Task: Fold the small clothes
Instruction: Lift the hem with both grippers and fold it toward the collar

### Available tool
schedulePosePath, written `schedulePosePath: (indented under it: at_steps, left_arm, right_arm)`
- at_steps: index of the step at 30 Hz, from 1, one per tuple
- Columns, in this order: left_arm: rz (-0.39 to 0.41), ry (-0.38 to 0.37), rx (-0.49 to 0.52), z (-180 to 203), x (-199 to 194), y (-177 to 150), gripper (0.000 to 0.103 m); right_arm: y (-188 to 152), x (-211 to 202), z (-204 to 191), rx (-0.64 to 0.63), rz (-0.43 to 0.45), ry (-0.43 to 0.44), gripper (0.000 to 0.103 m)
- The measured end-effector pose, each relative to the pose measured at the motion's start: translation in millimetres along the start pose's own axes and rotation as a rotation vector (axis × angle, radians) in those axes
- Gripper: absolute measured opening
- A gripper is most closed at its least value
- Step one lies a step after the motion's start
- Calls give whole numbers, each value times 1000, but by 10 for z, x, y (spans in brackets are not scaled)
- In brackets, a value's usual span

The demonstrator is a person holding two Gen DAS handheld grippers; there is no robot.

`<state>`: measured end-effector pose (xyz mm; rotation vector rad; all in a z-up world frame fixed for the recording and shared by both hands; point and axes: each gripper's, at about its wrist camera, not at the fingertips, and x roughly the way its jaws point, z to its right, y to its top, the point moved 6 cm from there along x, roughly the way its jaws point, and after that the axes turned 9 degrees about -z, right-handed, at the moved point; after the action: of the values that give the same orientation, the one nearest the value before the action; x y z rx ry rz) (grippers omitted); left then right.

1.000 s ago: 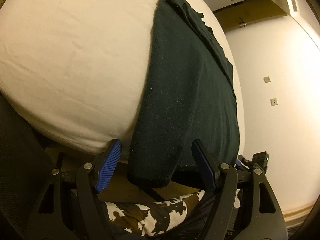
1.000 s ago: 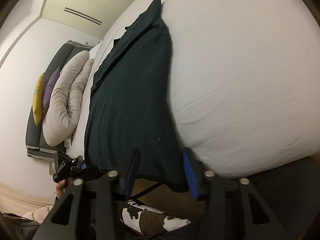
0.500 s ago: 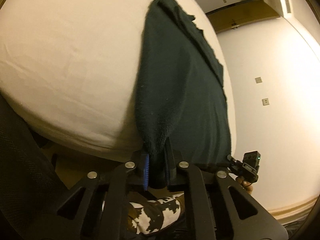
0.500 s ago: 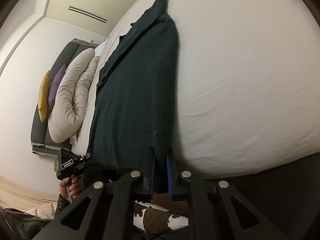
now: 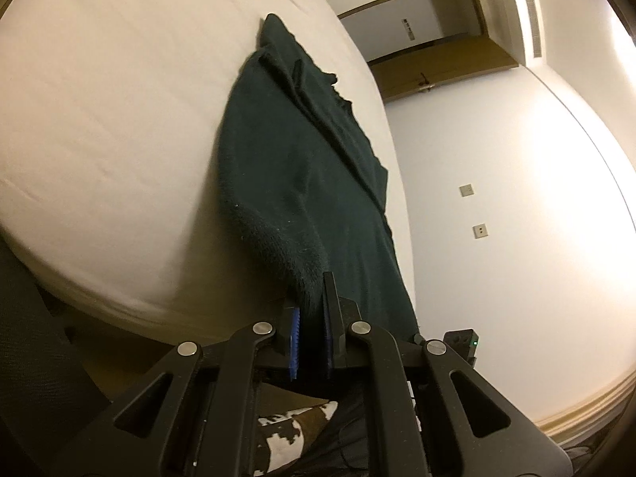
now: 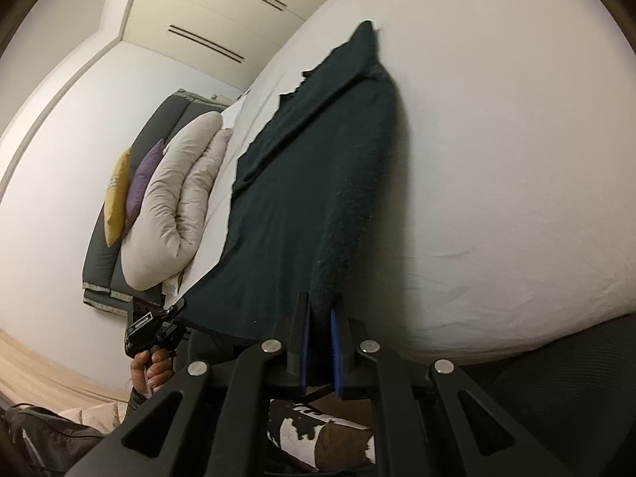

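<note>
A dark green knit garment [image 5: 302,183] lies lengthwise on the white bed [image 5: 111,119], its near hem lifted off the bed's edge. My left gripper [image 5: 310,302] is shut on one near corner of the hem. My right gripper [image 6: 320,310] is shut on the other near corner of the garment [image 6: 310,206]. The far end of the garment is bunched and folded. The left gripper shows small in the right wrist view [image 6: 153,328], held by a hand, and the right gripper shows in the left wrist view [image 5: 463,338].
White bed sheet [image 6: 497,159] spreads to the right. A beige duvet roll [image 6: 175,198] with purple and yellow pillows sits at the grey headboard [image 6: 103,254]. A cow-print cloth [image 6: 314,437] lies below the grippers. A wall with sockets [image 5: 477,230] and a wooden door [image 5: 437,67] stand beyond.
Both grippers closed from open onto the garment's near hem corners, then lifted them up and back from the bed's edge.
</note>
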<state>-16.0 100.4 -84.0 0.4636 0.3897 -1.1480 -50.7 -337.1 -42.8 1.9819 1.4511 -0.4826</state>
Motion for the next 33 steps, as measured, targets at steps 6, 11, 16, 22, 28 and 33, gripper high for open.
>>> schedulePosePath:
  at_steps: [6, 11, 16, 22, 28, 33]
  left_arm:
    - [29, -55, -12, 60, -74, 174, 6]
    - [64, -83, 29, 288, -110, 521, 6]
    - [125, -89, 90, 578, -177, 1083, 2]
    - [178, -52, 112, 752, -87, 1927, 2]
    - [130, 96, 150, 666, 0, 1840, 4]
    - [13, 224, 65, -1, -132, 1153, 58]
  right_arm:
    - [141, 34, -208, -22, -1, 64, 10]
    - [560, 20, -504, -38, 38, 145, 10]
    - [1126, 83, -623, 8, 80, 182, 10]
    - [1949, 337, -664, 54, 98, 163, 10]
    - [2234, 727, -616, 77, 49, 143, 10]
    - [1690, 657, -440, 82, 28, 194, 10]
